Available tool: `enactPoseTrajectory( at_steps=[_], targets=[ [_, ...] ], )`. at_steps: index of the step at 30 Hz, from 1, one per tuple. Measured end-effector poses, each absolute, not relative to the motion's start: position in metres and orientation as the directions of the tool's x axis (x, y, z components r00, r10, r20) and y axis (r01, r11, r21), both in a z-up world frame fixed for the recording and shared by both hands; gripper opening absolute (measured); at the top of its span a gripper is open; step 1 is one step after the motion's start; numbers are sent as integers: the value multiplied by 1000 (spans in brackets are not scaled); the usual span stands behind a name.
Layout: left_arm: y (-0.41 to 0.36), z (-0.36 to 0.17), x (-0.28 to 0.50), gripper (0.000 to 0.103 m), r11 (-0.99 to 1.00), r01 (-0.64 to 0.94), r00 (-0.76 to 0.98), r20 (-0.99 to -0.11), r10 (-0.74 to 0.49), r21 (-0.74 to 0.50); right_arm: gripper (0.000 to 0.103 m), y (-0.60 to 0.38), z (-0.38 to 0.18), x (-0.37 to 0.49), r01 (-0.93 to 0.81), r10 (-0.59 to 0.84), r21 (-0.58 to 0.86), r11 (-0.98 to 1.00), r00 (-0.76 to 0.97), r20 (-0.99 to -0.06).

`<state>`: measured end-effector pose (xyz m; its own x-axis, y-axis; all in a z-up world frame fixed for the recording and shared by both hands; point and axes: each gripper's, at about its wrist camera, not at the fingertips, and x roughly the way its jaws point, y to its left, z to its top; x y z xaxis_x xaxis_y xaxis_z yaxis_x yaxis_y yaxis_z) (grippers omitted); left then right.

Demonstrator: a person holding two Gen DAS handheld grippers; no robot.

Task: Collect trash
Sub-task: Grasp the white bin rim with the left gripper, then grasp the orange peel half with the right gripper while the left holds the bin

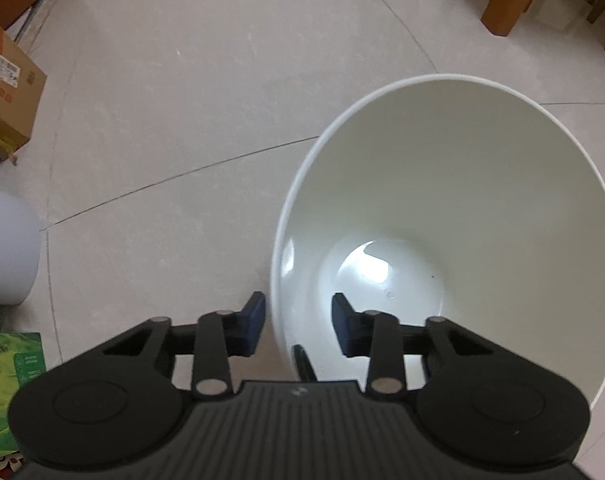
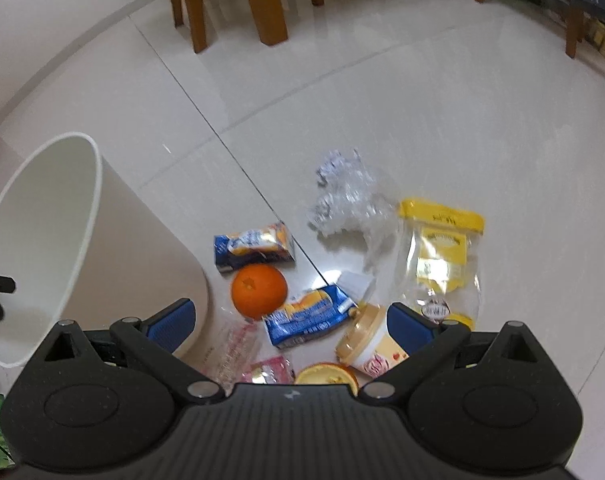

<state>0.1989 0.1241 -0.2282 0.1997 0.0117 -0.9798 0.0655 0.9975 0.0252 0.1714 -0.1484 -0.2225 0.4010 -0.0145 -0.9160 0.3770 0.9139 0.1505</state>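
The left tongs (image 1: 298,322) straddle the near rim of the empty white bin (image 1: 462,184), jaws apart, likely steadying it. The right tongs (image 2: 290,320) gape wide and empty over the trash (image 2: 302,316) at lower centre, beside the bin.

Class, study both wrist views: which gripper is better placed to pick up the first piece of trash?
Right. The right gripper is open above the snack wrapper and orange; the left gripper straddles the bin rim.

Your left wrist view looks steeply down, close over the bin (image 1: 442,220), straight into its mouth. Your right wrist view looks down and forward at the floor (image 2: 422,120) from low height, the bin (image 2: 42,240) at its left edge. Both share the bin.
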Motion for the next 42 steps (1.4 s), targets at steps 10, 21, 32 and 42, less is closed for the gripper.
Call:
enactPoseTrajectory(
  at_steps=[10, 21, 32, 42],
  targets=[
    [130, -231, 209, 7, 999, 13, 202, -979, 33, 37, 103, -144, -232, 165, 338, 1, 164, 927, 433, -901],
    [128, -232, 214, 12, 998, 2, 232, -971, 60, 62, 103, -128, -266, 154, 153, -39, 14, 988, 340, -940],
    [122, -233, 221, 13, 997, -5, 241, -968, 76, 77, 103, -109, -346, 114, 93, -45, -19, 996, 293, -955],
    [119, -232, 219, 13, 996, 0, 249, -964, 90, 93, 103, -87, -433, 90, 66, -141, -130, 989, 205, -969]
  ],
)
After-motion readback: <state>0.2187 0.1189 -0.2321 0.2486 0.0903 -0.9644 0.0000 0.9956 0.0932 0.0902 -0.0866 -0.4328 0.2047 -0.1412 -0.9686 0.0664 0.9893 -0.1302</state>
